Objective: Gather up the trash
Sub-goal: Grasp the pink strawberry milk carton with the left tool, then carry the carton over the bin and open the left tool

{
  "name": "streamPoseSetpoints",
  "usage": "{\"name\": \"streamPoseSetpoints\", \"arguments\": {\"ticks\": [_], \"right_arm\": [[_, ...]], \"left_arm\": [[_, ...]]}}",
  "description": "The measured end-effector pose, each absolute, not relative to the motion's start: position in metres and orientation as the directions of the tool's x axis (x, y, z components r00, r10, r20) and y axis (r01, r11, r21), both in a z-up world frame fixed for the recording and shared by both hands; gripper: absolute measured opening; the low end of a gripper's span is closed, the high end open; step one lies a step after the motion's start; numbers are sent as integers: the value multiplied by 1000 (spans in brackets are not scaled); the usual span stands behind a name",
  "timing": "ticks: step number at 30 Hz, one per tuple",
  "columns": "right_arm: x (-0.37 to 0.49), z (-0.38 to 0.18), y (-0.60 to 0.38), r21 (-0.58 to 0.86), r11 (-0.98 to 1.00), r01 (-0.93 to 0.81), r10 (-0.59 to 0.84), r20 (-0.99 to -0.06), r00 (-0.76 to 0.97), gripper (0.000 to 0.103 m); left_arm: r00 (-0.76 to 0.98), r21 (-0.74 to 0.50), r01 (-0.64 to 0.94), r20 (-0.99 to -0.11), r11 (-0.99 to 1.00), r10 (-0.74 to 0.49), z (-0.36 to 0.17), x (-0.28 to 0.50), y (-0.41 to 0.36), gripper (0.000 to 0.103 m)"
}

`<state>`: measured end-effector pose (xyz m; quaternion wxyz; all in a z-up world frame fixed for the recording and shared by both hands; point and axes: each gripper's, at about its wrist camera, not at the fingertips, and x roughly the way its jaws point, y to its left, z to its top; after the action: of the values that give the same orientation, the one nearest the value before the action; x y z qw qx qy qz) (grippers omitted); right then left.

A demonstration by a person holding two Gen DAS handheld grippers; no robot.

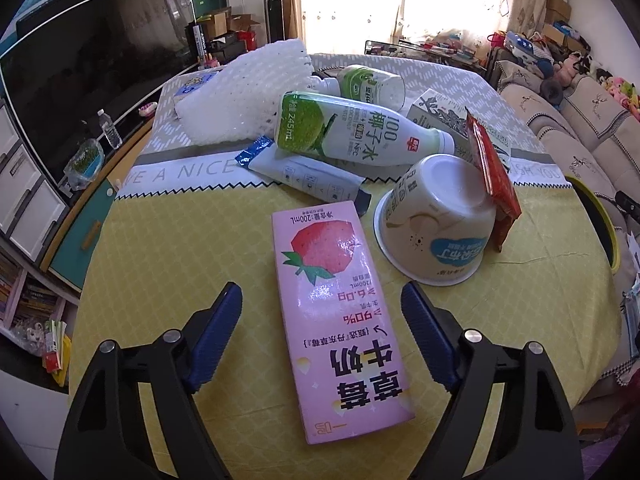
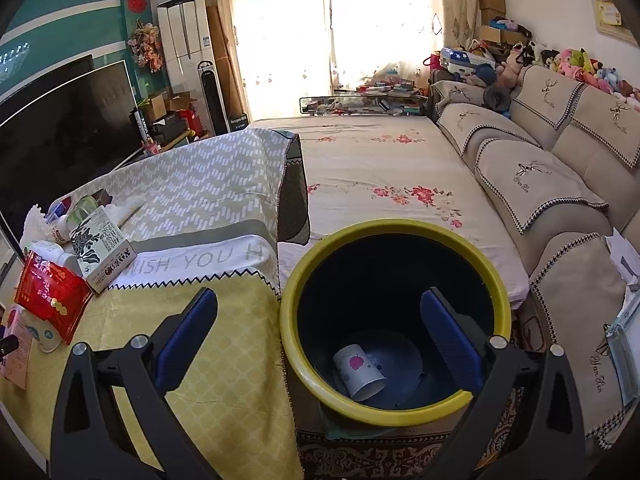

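**Pink carton under the left gripper, bin under the right**

The pink strawberry milk carton point(image 1: 340, 316) lies flat on the yellow tablecloth point(image 1: 180, 248), and everything else on the table is best placed from it. The left gripper point(image 1: 322, 300) hangs right over the carton, fingers spread to either side of it; the blue pads point(image 1: 218, 336) stand clear of the carton's long edges, with cloth visible on both sides, so nothing is pinched.

Just beyond the carton's far right corner sits an overturned paper bowl point(image 1: 436, 216), base up. A red snack packet point(image 1: 494, 176) leans against the bowl's far side. Beyond the carton's far end lies a flat white and blue sachet point(image 1: 304, 172), and on the far side of that a green coconut water bottle point(image 1: 356, 132) rests on its side. Further from the carton are a second green-labelled bottle point(image 1: 370, 84), a white foam net point(image 1: 248, 92) and a black-and-white printed box point(image 1: 440, 114).

The yellow-rimmed bin point(image 2: 396, 404) stands off the table's edge, well to the right of the carton. The right gripper point(image 2: 320, 320) hovers above the bin, fingers wide apart and holding nothing. At the bottom of the bin lies a white paper cup point(image 2: 360, 370) with a pink mark, tipped on its side.

In the right wrist view the carton shows only as a pink sliver at the left edge.
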<state>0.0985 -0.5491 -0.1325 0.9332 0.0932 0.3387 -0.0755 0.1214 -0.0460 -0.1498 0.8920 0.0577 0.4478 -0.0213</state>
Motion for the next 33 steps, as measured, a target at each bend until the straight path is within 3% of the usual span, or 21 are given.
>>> {"name": "streamPoseSetpoints", "arguments": {"ticks": [4,7,9,13,24,33], "right_arm": [[98,-132,-546,127,973,194,-68,-645,761,97],[97,-133,-546,133,972,196,-65,-647,760,97],[95,-133,-549,136,970,200,-66,-648,759,97],[94,-132,-550,143,969,204,-65,-646,761,97],[88,-127,-551,150,967,206,-66,-632,772,97],[74,-117,-561,146,960,240,-105,-606,788,97]], "left_arm": [[589,102,85,-807,991,33,-156,124,-49,78],[575,96,83,-818,992,31,-163,127,-47,67],[561,78,85,-828,993,17,-166,130,-45,55],[563,81,89,-826,993,17,-169,129,-44,51],[627,32,160,-776,987,-76,-120,95,-41,50],[652,-5,401,-701,916,-289,-67,92,-116,51]]}}
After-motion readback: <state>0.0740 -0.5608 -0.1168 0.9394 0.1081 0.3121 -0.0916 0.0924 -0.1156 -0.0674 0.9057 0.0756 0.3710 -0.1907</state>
